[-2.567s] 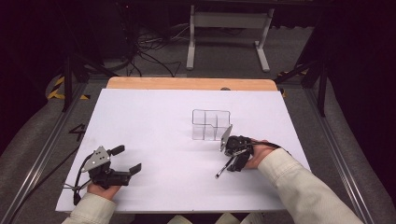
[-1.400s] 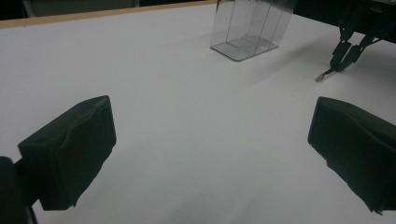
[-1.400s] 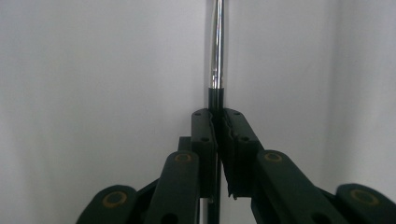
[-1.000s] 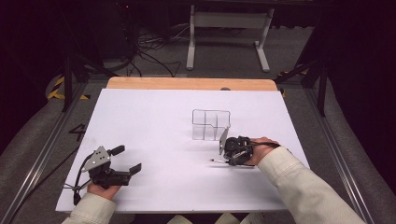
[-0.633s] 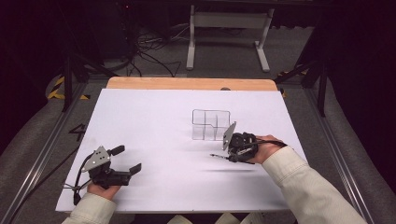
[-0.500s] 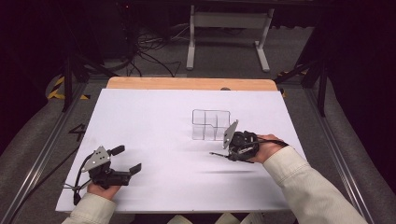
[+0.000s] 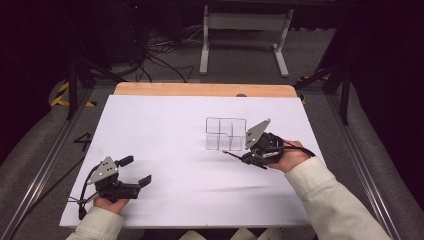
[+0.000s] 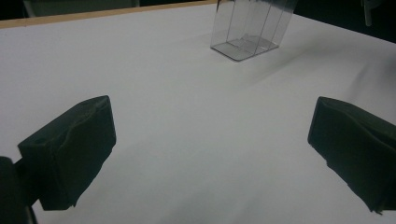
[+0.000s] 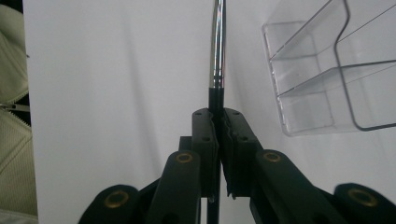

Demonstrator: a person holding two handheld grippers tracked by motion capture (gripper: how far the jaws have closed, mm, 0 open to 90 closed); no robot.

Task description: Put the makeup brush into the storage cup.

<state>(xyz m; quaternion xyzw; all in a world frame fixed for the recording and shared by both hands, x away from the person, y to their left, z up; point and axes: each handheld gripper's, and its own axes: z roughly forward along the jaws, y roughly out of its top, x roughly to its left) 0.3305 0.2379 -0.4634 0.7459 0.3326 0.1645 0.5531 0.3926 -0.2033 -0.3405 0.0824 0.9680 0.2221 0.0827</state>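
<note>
Two tongs, right clenched on slim, perhaps metal pen, left released, clear box.

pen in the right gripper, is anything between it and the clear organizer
Nothing visible. The right gripper holds the pen beside the clear organizer, with bare white table between them.

The room was dark. A white table with a wooden far edge stood on grey floor. Behind its far edge were black cables and a white stand.
</note>
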